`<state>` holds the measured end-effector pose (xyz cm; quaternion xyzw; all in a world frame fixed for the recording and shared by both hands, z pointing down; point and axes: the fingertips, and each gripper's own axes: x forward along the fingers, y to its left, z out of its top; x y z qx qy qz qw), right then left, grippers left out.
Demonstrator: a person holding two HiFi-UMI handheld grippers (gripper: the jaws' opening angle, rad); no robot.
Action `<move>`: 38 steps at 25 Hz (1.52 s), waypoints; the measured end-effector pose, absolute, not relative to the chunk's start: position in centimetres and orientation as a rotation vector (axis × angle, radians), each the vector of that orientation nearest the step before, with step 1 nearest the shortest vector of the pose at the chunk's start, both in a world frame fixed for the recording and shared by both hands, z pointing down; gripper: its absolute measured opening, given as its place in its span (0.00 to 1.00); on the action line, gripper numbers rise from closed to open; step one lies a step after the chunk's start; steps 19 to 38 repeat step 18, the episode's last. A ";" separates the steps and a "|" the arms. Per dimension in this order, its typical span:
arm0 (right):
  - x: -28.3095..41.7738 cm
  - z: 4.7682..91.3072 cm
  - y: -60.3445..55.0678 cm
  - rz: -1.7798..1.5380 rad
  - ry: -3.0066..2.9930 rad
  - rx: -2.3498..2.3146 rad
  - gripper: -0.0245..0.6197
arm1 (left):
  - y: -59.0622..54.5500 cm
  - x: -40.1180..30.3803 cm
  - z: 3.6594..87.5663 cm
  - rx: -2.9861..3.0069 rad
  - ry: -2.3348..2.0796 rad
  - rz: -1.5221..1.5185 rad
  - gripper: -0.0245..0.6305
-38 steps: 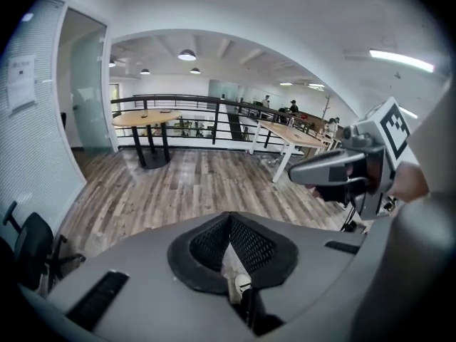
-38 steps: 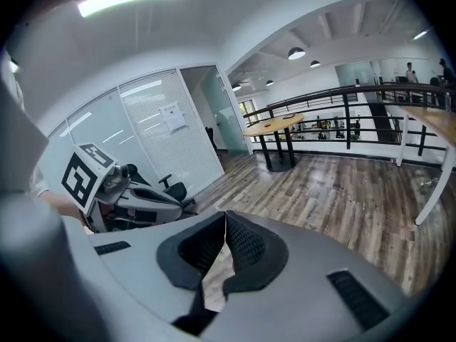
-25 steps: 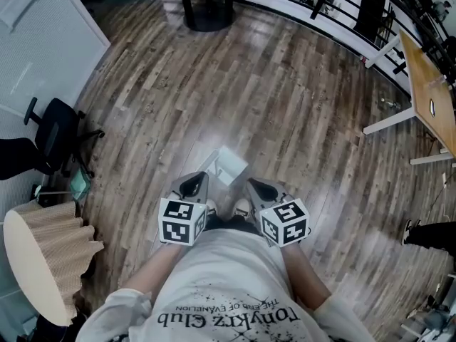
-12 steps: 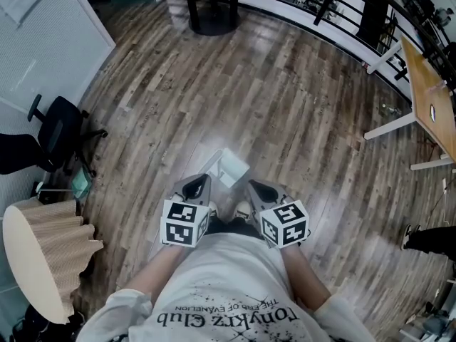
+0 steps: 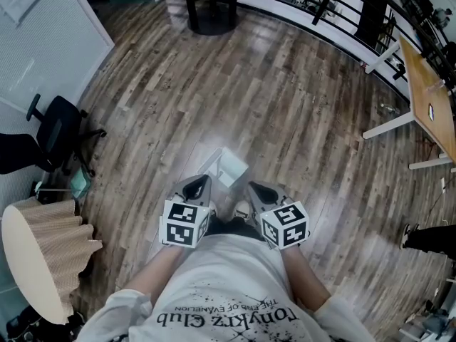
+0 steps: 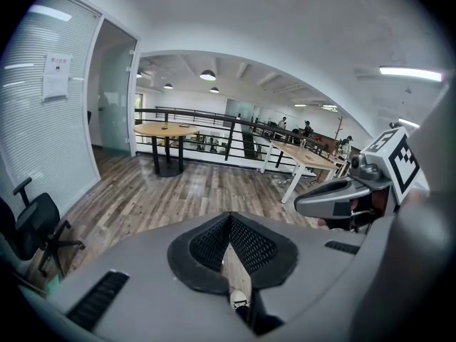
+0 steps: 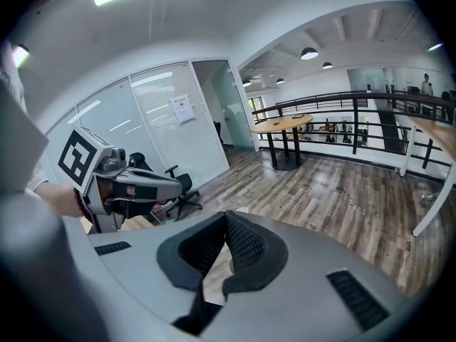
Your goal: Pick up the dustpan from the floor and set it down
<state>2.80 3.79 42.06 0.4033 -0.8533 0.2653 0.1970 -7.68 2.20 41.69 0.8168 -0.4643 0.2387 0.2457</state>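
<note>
A pale grey dustpan (image 5: pixel 226 168) lies on the wooden floor just ahead of both grippers in the head view, with nothing touching it. My left gripper (image 5: pixel 199 182) and right gripper (image 5: pixel 254 186) are held side by side close to my body, above the floor and short of the dustpan. In the left gripper view the left gripper (image 6: pixel 229 216) has its jaw tips together and nothing between them; only floor and a shoe (image 6: pixel 239 301) show through the gap behind. The right gripper (image 7: pixel 225 216) also has its tips meeting, empty.
A black office chair (image 5: pixel 60 130) and a round table with a pleated beige cover (image 5: pixel 43 258) stand at the left. A round table's dark base (image 5: pixel 209 16) is at the back, a railing (image 5: pixel 342 13) behind it, and a white-legged desk (image 5: pixel 427 98) at the right.
</note>
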 end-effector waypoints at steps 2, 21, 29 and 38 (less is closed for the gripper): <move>2.7 42.0 3.7 0.744 -2.389 1.128 0.08 | 2.1 -7.8 41.6 2.228 -1.270 0.650 0.07; 3.0 42.0 2.1 0.745 -2.388 1.140 0.08 | 0.6 -7.8 42.0 2.226 -1.261 0.664 0.07; 3.0 42.0 2.1 0.745 -2.388 1.140 0.08 | 0.6 -7.8 42.0 2.226 -1.261 0.664 0.07; 3.0 42.0 2.1 0.745 -2.388 1.140 0.08 | 0.6 -7.8 42.0 2.226 -1.261 0.664 0.07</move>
